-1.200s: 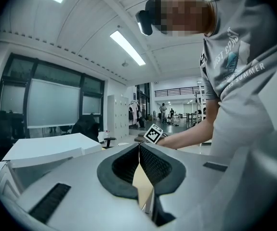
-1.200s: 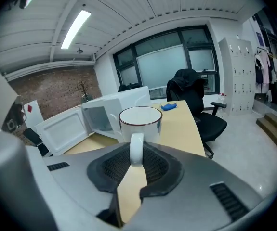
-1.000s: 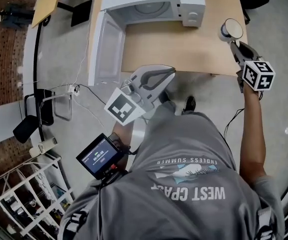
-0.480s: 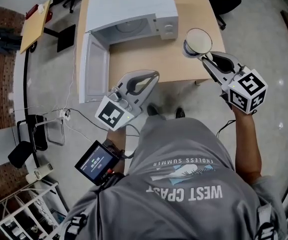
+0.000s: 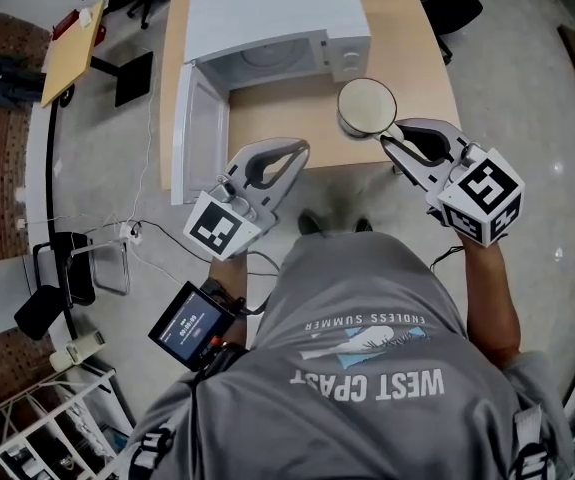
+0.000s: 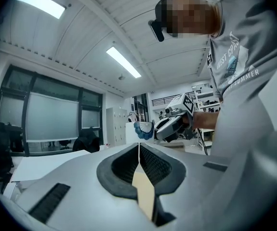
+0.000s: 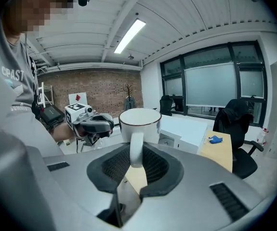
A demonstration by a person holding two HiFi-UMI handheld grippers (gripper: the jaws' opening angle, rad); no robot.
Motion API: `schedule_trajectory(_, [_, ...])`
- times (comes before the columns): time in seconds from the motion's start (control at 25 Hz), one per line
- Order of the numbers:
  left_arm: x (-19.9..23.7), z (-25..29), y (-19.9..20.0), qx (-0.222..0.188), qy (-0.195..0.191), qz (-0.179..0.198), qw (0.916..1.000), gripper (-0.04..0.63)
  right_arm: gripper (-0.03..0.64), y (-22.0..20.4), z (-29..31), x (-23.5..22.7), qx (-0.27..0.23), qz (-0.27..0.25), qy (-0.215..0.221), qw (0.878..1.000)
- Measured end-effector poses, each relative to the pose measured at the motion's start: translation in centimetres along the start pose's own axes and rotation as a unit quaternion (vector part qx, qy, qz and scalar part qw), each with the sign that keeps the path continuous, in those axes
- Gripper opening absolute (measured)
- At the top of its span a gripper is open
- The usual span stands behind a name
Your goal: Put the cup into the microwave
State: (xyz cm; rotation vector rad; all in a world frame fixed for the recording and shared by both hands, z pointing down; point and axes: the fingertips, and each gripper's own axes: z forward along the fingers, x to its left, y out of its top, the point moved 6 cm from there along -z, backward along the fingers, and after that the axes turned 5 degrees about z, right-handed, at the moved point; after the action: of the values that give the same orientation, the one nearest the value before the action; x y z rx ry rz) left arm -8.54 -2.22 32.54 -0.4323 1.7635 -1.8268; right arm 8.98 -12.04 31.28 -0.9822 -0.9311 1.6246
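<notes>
A white cup (image 5: 366,106) with a dark rim hangs upright over the wooden table (image 5: 287,108), right of the microwave's open front. My right gripper (image 5: 387,140) is shut on its handle (image 7: 136,148); the cup's body (image 7: 139,124) stands just beyond the jaws. The white microwave (image 5: 267,18) sits at the table's back, its door (image 5: 199,133) swung open to the left and its cavity (image 5: 272,58) showing. My left gripper (image 5: 292,148) hovers by the table's near edge, shut and holding nothing (image 6: 138,146). In the left gripper view the cup (image 6: 144,129) shows a blue pattern.
A small blue thing (image 7: 215,139) lies on the table behind the microwave (image 7: 186,129). Black office chairs (image 7: 234,124) stand beyond the table. Cables (image 5: 147,238) and a white rack (image 5: 57,408) are on the floor at my left. A small screen (image 5: 195,318) hangs at the person's waist.
The right gripper has carried the cup up off the table's right end and leftward, toward the microwave's front. The left gripper has barely shifted.
</notes>
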Motion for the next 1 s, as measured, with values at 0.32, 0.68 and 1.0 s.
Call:
schedule_trajectory(0.32, [3.1,-5.0,0.7,-0.005,0.020,-0.013,0.9997,0.023,0.071,2.8,4.3,4.1,0.020,-0.016,0.025,0.999])
schedule_trajectory(0.68, [6.1,-7.8,-1.9,-0.008,0.022,-0.025,0.9994,0.023,0.071,3.2,10.2,5.2,0.038,-0.015,0.042,0.998])
schedule_trajectory(1.0, [8.2,-9.6,-3.2,-0.018,-0.008,-0.026,0.9995,0.023,0.071,3.4,13.8,6.8,0.041,-0.010,0.020,0.999])
